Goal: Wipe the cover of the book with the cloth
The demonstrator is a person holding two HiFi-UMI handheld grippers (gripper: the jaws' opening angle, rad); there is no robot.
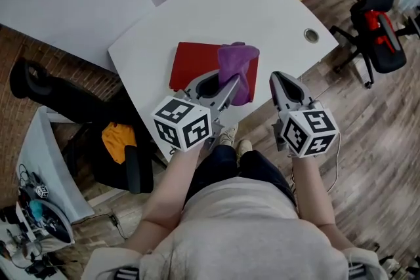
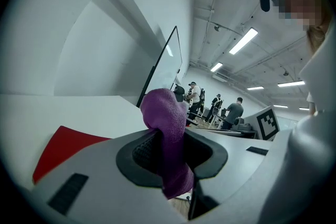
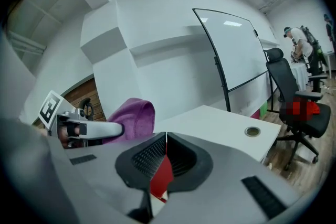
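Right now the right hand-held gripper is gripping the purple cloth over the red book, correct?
No. It is the left hand-held gripper that grips the purple cloth over the red book, as the left gripper view shows. The right hand-held gripper is shut on nothing.

The book [image 1: 193,65] lies on the surface [image 1: 197,16] at frame centre, near the surface's lower edge. The cloth [image 1: 237,69] sits over the book's right end, clamped in the left gripper [image 1: 231,83]. The right gripper [image 1: 276,79] is right of the cloth. A cable port [image 1: 311,35] lies further right on the surface. A chair [image 1: 377,10] stands upper right.
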